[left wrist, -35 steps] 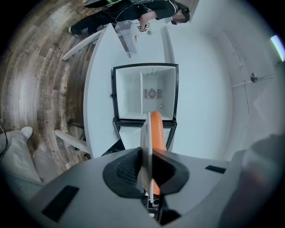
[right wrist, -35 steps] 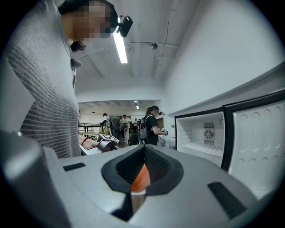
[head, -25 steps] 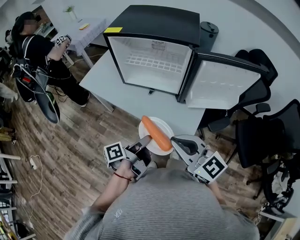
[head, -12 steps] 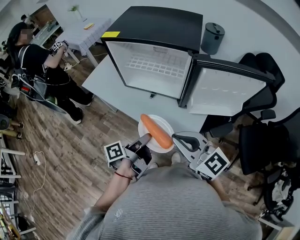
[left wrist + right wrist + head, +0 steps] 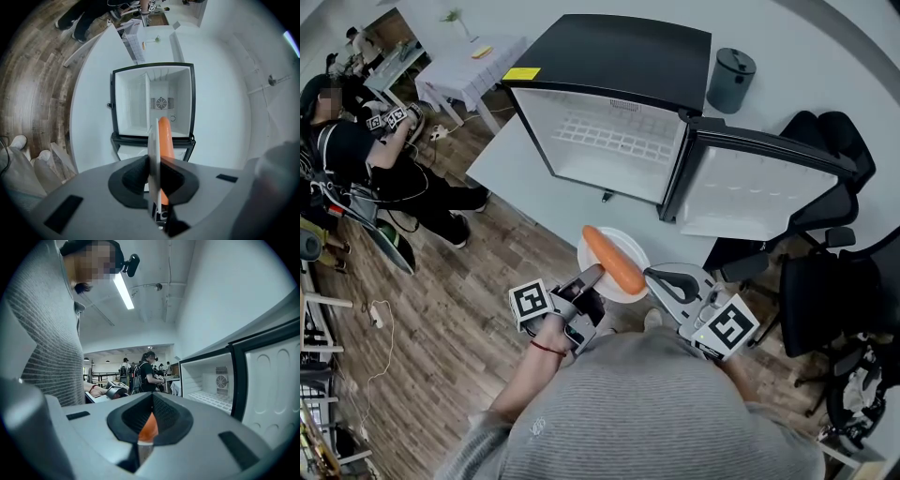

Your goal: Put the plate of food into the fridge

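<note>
Left gripper (image 5: 592,277) and right gripper (image 5: 654,276), head view: each clamps one side of the plate (image 5: 633,246) bearing a carrot (image 5: 614,260), near side of the open fridge (image 5: 609,131). Left gripper view: jaws nearly together on the edge-on rim. Right gripper view: jaws pinch the rim, carrot just beyond

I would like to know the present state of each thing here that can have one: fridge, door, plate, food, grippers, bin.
fridge: open, inside empty.
fridge door: swung wide open.
plate: held in the air in front of the fridge.
carrot: lying on the plate.
left gripper: shut on the plate's rim.
right gripper: shut on the opposite rim.
grey bin: lid on.
</note>
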`<action>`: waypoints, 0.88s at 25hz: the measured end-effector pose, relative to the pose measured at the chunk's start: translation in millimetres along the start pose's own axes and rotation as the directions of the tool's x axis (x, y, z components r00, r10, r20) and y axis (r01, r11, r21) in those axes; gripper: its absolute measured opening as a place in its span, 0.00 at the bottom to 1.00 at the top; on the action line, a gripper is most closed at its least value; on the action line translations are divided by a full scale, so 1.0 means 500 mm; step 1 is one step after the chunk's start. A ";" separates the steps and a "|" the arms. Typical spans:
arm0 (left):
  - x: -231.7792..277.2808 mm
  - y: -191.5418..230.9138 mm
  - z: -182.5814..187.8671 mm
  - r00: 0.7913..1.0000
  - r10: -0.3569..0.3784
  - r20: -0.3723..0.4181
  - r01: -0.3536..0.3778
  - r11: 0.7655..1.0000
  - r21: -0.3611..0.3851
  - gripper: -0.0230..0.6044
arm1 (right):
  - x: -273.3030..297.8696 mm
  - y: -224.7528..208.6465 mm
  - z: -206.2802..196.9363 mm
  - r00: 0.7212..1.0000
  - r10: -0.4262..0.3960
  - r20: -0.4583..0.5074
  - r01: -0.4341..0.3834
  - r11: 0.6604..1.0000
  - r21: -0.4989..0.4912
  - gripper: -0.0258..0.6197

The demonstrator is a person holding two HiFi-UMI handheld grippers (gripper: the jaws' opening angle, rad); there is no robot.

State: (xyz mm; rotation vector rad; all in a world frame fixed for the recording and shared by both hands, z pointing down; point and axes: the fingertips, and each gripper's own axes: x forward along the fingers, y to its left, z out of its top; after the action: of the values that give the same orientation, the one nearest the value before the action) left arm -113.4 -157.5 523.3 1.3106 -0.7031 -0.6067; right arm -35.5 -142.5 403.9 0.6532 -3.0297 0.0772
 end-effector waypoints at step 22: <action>0.111 -0.045 0.099 0.999 -0.019 -0.047 0.024 0.996 0.090 0.10 | 0.002 -0.047 0.005 1.000 -0.016 0.021 0.015 1.000 0.014 0.06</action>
State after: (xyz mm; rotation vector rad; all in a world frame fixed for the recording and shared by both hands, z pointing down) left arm -114.9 -234.4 513.1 1.4131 -0.6856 -0.5656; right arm -26.5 -164.6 402.3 0.6826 -3.0462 0.0918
